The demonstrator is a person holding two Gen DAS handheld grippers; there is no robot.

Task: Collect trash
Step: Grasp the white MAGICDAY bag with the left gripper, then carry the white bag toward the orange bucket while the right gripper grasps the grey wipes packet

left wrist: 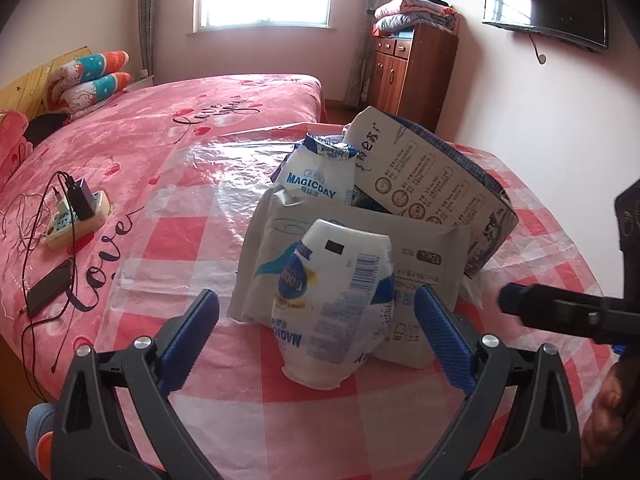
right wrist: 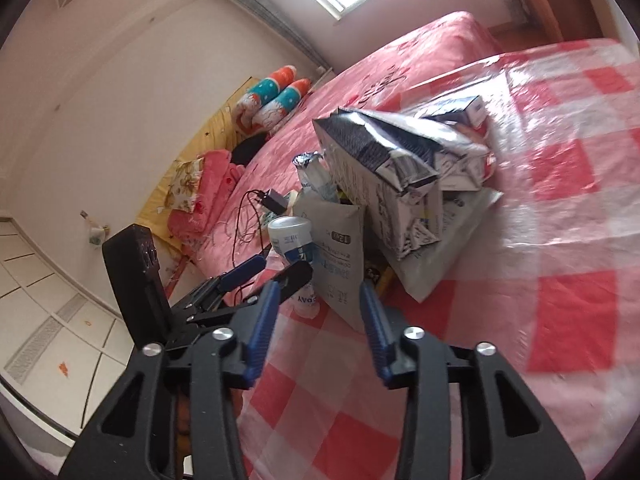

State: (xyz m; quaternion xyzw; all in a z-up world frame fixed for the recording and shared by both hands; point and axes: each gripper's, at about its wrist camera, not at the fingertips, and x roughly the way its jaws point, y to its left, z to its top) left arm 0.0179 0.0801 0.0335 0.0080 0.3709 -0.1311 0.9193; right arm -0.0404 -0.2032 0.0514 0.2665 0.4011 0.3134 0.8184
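Observation:
A pile of trash lies on the red-and-white checked plastic sheet (left wrist: pixel 312 420) on the bed. Nearest is a crushed white and blue bottle (left wrist: pixel 334 304), lying against a flat grey wrapper (left wrist: pixel 424 256). Behind stand a second crushed MAGICDAY bottle (left wrist: pixel 320 176) and a torn carton (left wrist: pixel 436 176). My left gripper (left wrist: pixel 316 320) is open, its blue pads on either side of the near bottle, not touching. My right gripper (right wrist: pixel 320 308) is open, close before the grey wrapper (right wrist: pixel 340 268) and the carton (right wrist: pixel 384 168). The left gripper (right wrist: pixel 266 266) shows by the bottle (right wrist: pixel 290 236).
A power strip with a charger (left wrist: pixel 76 216), cables and a dark phone (left wrist: pixel 50 286) lie on the pink bedspread at the left. Pillows (left wrist: pixel 92 80) lie at the headboard. A wooden cabinet (left wrist: pixel 412 68) with folded blankets stands by the far wall, below a wall TV (left wrist: pixel 548 0).

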